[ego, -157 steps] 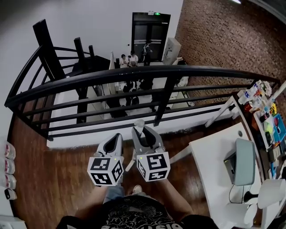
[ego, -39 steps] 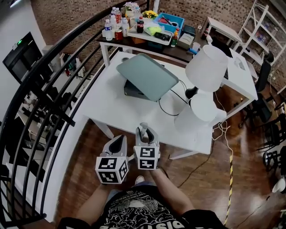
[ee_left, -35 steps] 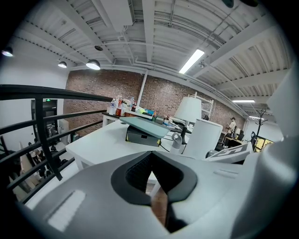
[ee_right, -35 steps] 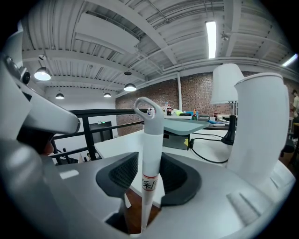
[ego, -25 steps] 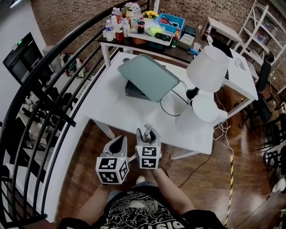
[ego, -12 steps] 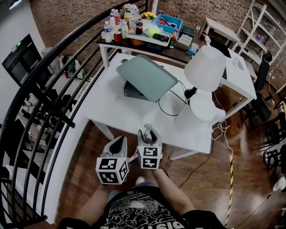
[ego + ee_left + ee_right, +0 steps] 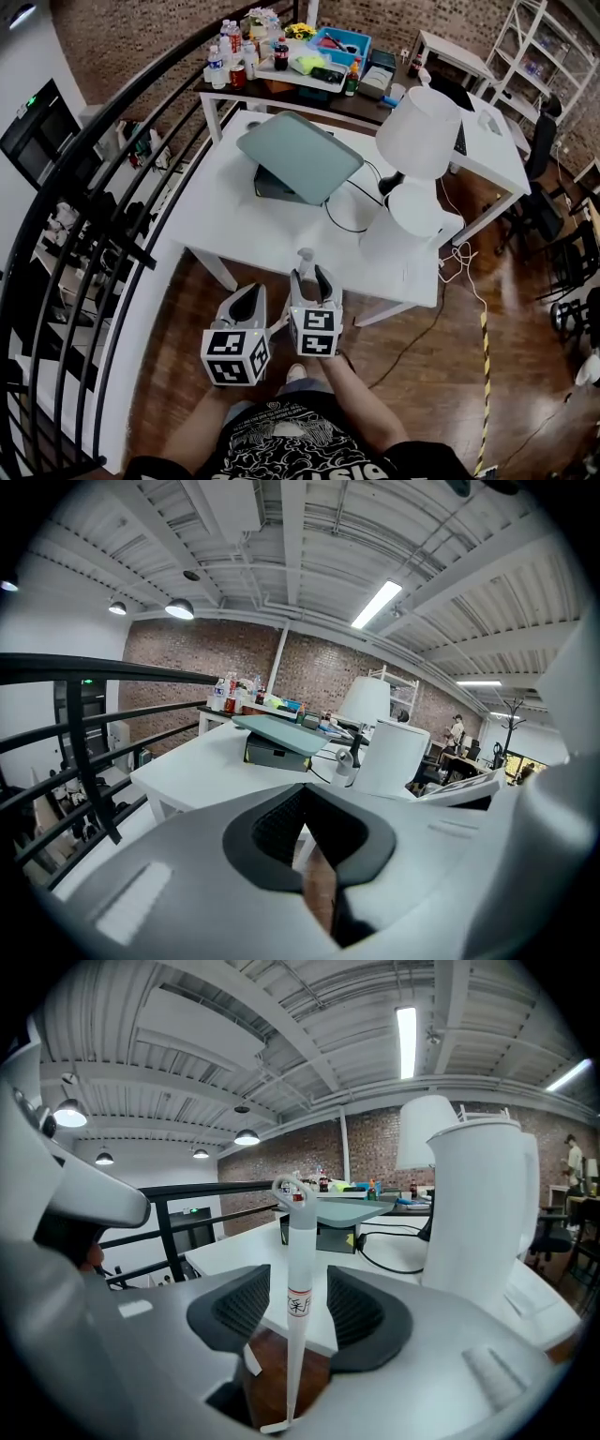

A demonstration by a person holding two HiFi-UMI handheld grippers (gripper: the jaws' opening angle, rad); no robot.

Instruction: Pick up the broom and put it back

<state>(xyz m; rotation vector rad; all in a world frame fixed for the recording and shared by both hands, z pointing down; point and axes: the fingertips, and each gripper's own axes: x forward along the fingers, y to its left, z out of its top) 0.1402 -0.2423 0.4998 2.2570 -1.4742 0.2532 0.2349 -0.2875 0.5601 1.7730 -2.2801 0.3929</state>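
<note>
squarely between the clasping fingers of the right gripper [image 7: 298, 1286], the broom handle [image 7: 299, 1241] (left gripper [image 7: 302, 797] clenched, empty)

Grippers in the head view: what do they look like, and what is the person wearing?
The left gripper and right gripper are light grey moulded shells tapering to two jaws lined with dark ribbed pads. Each carries a white cube with black square markers. No cables show. The person wears a black T-shirt with white print.
</note>
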